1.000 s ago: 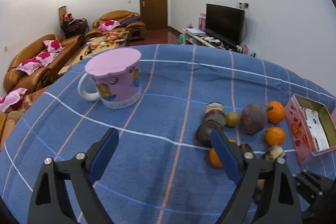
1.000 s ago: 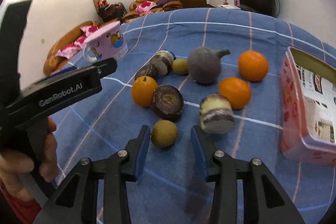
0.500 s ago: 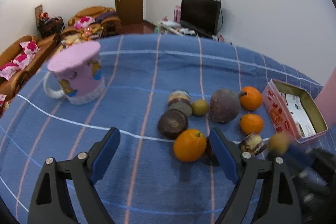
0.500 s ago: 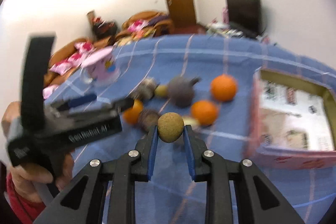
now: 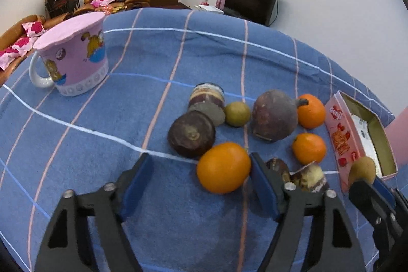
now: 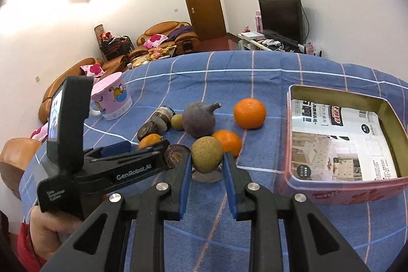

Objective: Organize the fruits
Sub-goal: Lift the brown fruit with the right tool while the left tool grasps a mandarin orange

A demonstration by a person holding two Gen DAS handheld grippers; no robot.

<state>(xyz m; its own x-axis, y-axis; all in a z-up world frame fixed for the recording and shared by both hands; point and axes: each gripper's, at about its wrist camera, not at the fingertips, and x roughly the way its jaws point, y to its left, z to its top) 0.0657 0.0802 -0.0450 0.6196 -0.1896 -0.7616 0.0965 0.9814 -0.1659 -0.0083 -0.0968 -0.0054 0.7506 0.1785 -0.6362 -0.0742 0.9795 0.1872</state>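
Note:
My right gripper point(image 6: 207, 166) is shut on a small brown-green round fruit point(image 6: 207, 154) and holds it above the blue cloth, left of the open pink tin point(image 6: 339, 191). It shows in the left wrist view too point(image 5: 362, 170), beside the tin point(image 5: 341, 142). My left gripper point(image 5: 201, 170) is open and low over the cloth; an orange point(image 5: 223, 167) lies between its fingertips, against the right pad. Two more oranges point(image 6: 249, 113), a big dark purple fruit point(image 6: 199, 119), a second small green fruit point(image 5: 237, 114) and several dark cut pieces point(image 5: 191, 137) lie clustered mid-table.
A pink cartoon mug point(image 5: 74, 60) with a lid stands at the far left of the table. The tin holds only a printed paper point(image 6: 339, 142). The blue checked cloth point(image 5: 127, 195) covers the whole table. Sofas, a door and a TV stand beyond.
My right gripper closed on the small brown-green fruit, lifted it off the cloth and holds it by the tin. My left gripper moved forward and right until the near orange lies between its fingers.

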